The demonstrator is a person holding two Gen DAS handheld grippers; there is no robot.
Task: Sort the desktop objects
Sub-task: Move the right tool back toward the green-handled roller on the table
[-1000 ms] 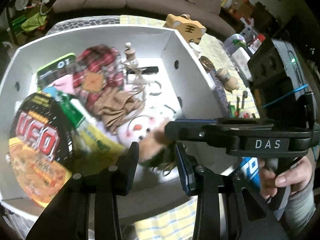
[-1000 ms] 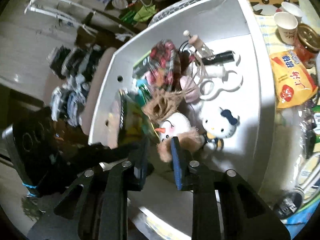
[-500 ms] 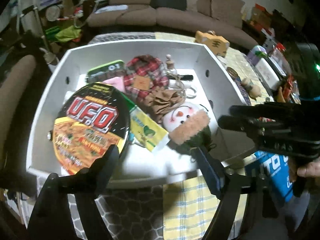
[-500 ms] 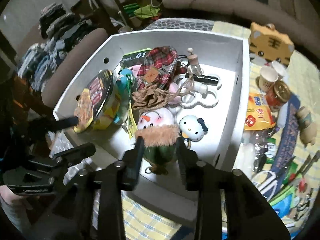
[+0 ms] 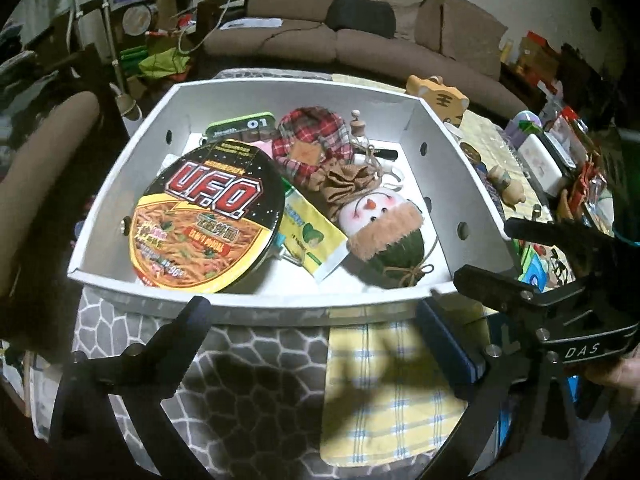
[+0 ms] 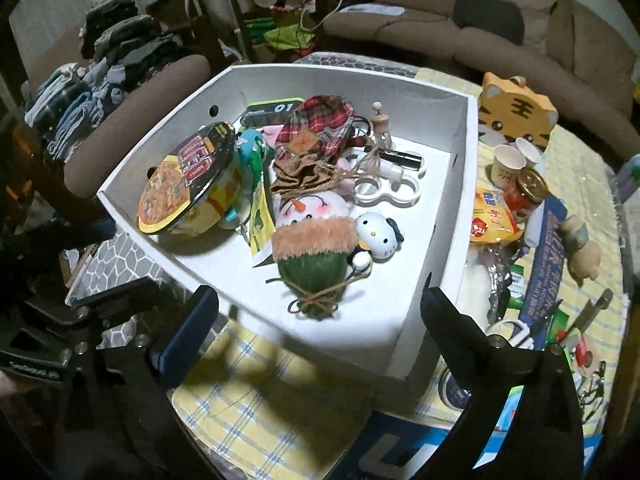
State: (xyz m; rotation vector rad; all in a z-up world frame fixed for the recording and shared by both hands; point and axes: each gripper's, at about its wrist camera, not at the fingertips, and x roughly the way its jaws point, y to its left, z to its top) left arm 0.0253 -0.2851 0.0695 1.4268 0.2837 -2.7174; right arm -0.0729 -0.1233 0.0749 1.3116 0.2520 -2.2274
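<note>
Your left tool (image 5: 312, 316) has its jaws opening, spread wide with nothing between them, hanging over the worktop (image 5: 256, 364) just outside the near wall of the white box (image 5: 248, 304). Your right tool (image 6: 320, 312) is also opening, wide apart and empty, just outside the box's near corner above the yellow checked cloth (image 6: 272, 408). The snowman plush (image 6: 314, 240) lies free inside the box, at about 12 o'clock from the right tool, green base toward you, touching neither tool. In the left wrist view the UFO noodle bowl (image 5: 208, 216) leans at 10 o'clock in the box, with a yellow packet (image 5: 312, 232) between it and the snowman. The plaid pouch (image 5: 312, 140) sits at 12 o'clock further back, the brown bow (image 5: 348, 180) just in front of it. A white cat figure (image 6: 378, 234) touches the snowman at its 3 o'clock in the right wrist view. Outside the box at 2 o'clock: tiger toy (image 6: 516, 112), paper cups (image 6: 508, 164), a snack bag (image 6: 492, 216). In the left wrist view your right tool shows at 3 o'clock.
</note>
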